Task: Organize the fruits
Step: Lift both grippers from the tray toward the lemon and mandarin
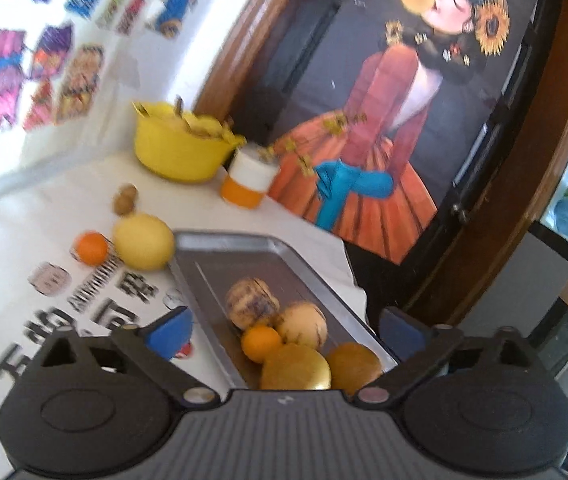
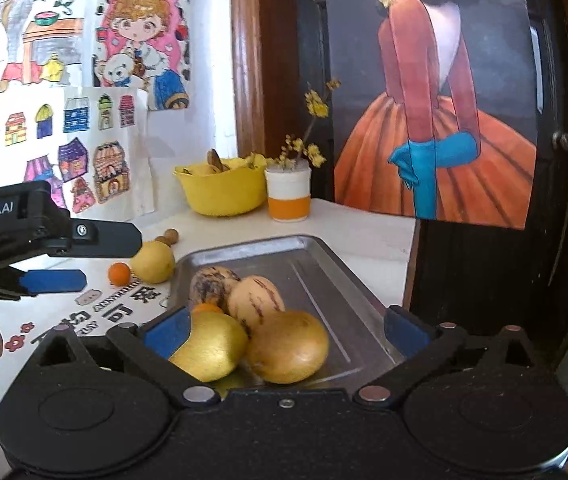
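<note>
Currently five fruits sit in the metal tray (image 2: 324, 256); a lemon (image 1: 143, 242) and small orange (image 1: 91, 248) remain on the desk (image 1: 11, 240). Both grippers' jaws stand open, empty. Left gripper (image 1: 284, 326) should straddle the lemon squarely.

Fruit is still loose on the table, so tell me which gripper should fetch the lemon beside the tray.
Left, probably. The left gripper hangs open over the table just short of the lemon, with nothing between them. The right gripper is open over the tray, with the fruit pile in its way.
</note>
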The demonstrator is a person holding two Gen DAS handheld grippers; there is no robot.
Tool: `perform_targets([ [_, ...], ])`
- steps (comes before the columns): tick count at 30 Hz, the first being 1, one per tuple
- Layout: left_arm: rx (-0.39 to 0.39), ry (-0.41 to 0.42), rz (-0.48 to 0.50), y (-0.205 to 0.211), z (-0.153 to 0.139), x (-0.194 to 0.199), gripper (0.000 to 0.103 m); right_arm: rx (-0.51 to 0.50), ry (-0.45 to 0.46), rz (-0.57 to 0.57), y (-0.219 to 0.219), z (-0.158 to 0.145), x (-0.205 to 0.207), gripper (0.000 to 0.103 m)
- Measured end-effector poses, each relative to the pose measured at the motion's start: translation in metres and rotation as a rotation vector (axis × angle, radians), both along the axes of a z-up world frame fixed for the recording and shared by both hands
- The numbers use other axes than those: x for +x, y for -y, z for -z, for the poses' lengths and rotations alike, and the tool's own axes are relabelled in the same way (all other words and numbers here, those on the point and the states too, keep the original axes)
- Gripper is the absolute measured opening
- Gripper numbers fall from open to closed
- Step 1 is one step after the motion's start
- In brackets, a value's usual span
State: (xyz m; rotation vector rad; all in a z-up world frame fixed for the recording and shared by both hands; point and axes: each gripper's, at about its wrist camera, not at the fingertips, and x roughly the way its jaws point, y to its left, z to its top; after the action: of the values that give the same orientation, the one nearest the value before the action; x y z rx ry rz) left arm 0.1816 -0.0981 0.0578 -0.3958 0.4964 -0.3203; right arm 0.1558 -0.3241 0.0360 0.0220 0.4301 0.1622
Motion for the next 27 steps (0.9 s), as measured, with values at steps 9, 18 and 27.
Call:
perform_targets([
  [9,0.038,0.013,-0.160,-0.057,-0.011,-0.026,0.102,-0.042,0.006,-0.109,-0.044,-0.026,-0.018,0.102],
  [18,0.098,-0.092,-0.373,-0.123,0.000,-0.044,0.102,-0.049,-0.039,-0.308,-0.111,-0.046,-0.022,0.102],
  [27,0.183,-0.134,-0.357,-0.150,-0.008,-0.044,0.102,-0.035,-0.140,-0.483,-0.156,-0.081,0.016,0.102],
])
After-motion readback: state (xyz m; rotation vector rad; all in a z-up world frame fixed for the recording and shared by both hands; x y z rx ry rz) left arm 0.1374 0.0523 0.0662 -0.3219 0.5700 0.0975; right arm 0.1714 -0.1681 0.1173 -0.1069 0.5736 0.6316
